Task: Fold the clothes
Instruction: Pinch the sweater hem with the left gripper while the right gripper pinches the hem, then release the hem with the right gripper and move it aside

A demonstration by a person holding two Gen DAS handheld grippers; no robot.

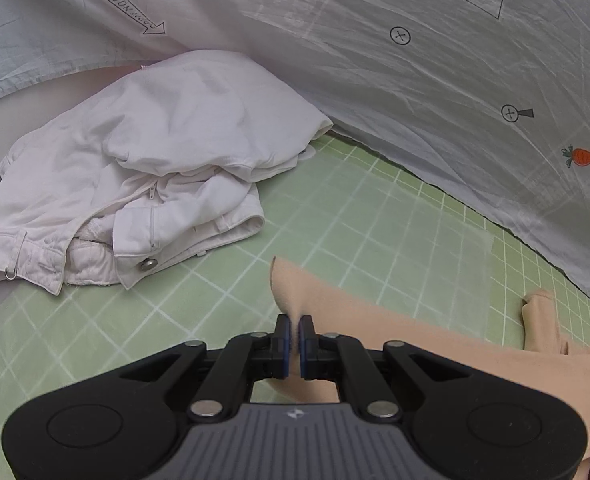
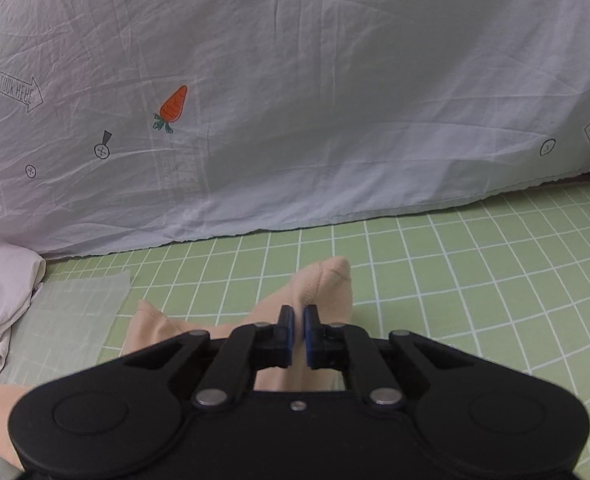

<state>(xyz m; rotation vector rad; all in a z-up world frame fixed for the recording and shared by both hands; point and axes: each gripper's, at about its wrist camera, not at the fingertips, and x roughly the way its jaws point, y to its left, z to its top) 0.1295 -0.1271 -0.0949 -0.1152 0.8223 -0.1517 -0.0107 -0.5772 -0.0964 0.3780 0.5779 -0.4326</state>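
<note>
On green checked cloth [image 2: 455, 280], both grippers pinch peach tights [image 2: 323, 284] (limp, smooth).

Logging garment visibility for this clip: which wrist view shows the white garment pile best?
The left wrist view: the white garment pile lies nearly whole on the green grid mat, with its zipper, snap button and waistband visible. The right wrist view catches only a cropped edge of it at the far left.
</note>
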